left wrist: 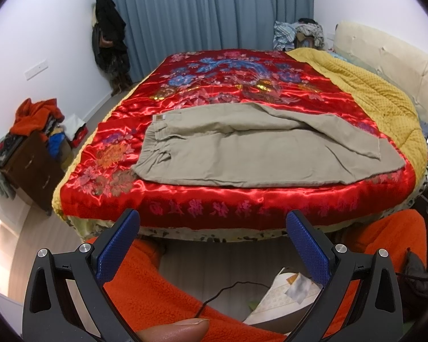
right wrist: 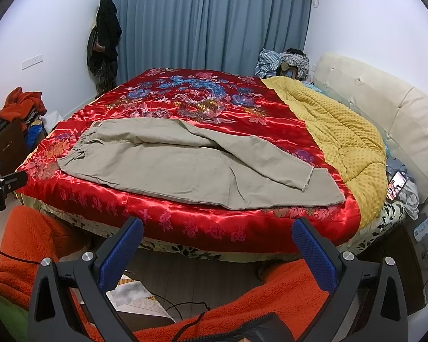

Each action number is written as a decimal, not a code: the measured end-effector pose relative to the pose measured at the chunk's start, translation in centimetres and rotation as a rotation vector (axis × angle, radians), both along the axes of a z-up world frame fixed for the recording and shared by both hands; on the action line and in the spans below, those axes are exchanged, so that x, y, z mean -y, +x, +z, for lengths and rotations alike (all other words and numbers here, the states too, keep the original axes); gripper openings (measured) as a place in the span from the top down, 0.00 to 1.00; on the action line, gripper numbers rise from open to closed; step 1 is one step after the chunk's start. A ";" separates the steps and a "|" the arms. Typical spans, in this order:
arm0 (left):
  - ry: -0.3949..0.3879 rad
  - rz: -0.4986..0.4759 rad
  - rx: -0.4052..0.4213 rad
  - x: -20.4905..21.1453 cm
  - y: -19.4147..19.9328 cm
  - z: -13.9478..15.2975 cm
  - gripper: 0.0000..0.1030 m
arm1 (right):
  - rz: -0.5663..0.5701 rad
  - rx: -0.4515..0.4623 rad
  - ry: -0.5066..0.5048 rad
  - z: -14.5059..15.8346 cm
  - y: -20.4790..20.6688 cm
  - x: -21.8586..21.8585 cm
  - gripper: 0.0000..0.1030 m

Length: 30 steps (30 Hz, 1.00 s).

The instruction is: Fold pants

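Note:
Khaki pants (left wrist: 256, 151) lie flat on the red satin quilt (left wrist: 214, 85), waistband to the left and legs to the right, one leg laid over the other. The right wrist view shows the same pants (right wrist: 191, 165) on the quilt (right wrist: 185, 99) near the bed's front edge. My left gripper (left wrist: 212, 222) is open and holds nothing; it hangs below and in front of the bed edge. My right gripper (right wrist: 218, 229) is also open and holds nothing, short of the pants. Part of the left gripper (right wrist: 2, 182) shows at the right view's left edge.
A yellow blanket (right wrist: 342, 142) is bunched on the bed's right side by a cream headboard (right wrist: 385, 105). A dark dresser (left wrist: 31, 168) piled with clothes stands left. Orange fleece-clad legs (left wrist: 157, 293), a thumb (left wrist: 177, 330), a cable and papers (left wrist: 282, 296) are below. A phone (right wrist: 396, 183) lies right.

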<state>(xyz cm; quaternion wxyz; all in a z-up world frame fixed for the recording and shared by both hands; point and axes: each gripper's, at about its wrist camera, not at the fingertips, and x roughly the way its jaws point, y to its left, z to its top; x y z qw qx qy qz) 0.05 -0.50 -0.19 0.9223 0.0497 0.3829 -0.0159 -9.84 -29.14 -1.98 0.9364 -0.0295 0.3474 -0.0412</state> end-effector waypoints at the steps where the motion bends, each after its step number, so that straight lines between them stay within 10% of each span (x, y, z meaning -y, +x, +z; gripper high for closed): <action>1: 0.000 0.000 -0.001 0.0 0.0 0.0 0.01 | 0.000 0.001 -0.001 0.0 0.0 0.0 0.00; 30: 0.005 0.001 -0.003 0.2 -0.2 0.0 0.01 | 0.005 -0.011 -0.002 -0.4 0.0 -0.2 0.00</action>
